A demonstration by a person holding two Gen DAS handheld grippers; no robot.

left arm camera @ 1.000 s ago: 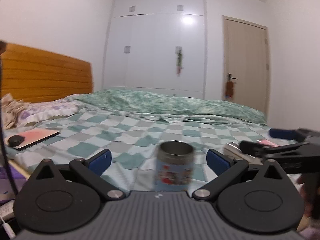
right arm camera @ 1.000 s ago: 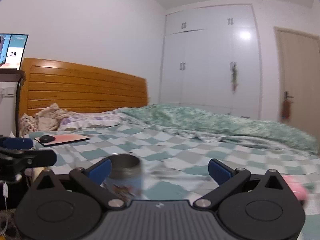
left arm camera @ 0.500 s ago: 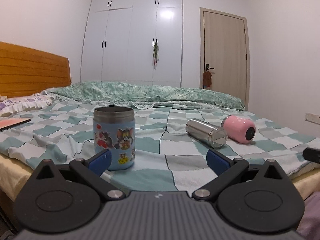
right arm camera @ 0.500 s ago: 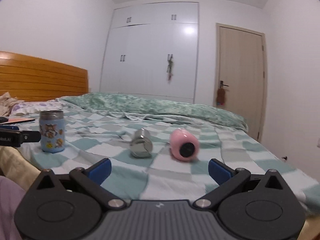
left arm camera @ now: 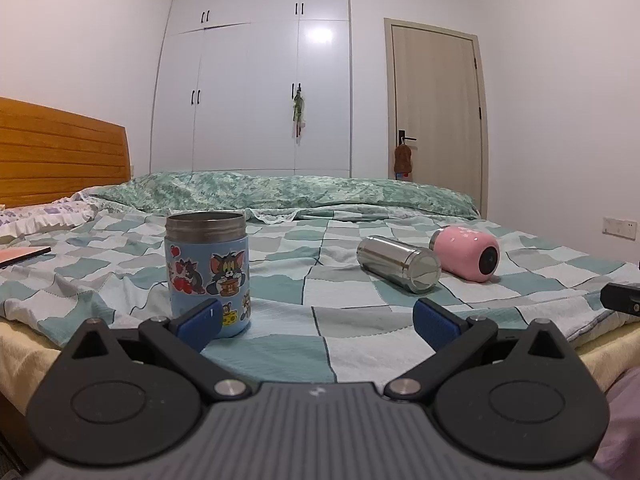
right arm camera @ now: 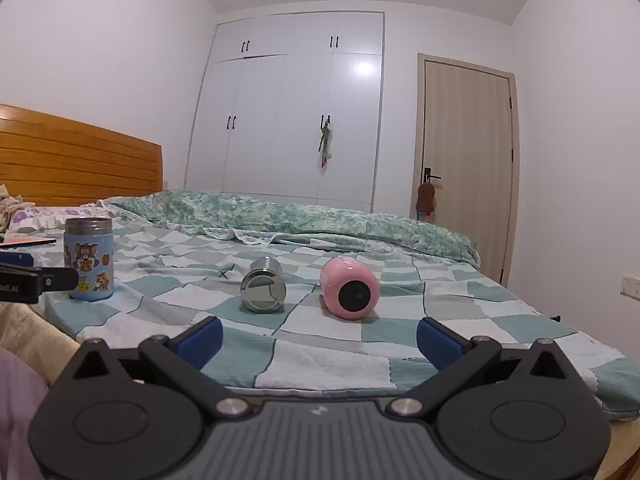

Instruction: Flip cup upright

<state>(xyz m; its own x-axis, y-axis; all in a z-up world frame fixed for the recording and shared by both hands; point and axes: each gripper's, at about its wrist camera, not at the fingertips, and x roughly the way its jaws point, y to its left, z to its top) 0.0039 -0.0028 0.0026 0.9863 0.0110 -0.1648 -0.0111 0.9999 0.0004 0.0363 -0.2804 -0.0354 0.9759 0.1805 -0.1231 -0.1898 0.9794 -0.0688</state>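
Observation:
A blue cartoon-sticker cup (left arm camera: 207,268) stands upright on the checked bedspread, also in the right wrist view (right arm camera: 89,265) at the left. A steel cup (left arm camera: 398,258) (right arm camera: 263,290) lies on its side mid-bed. A pink cup (left arm camera: 466,254) (right arm camera: 349,287) lies on its side just right of it. My left gripper (left arm camera: 316,322) is open and empty, at the bed's near edge, its left finger just in front of the blue cup. My right gripper (right arm camera: 318,338) is open and empty, short of the steel and pink cups.
A green quilt (right arm camera: 288,216) is bunched across the far side of the bed. A wooden headboard (left arm camera: 60,152) stands at the left, with a pink pad (left arm camera: 22,256) near the pillows. A white wardrobe (left arm camera: 256,96) and a door (left arm camera: 436,112) are behind.
Both grippers have swung right and drawn back from the blue cup. The blue cup now stands free, and the steel and pink cups have come into view.

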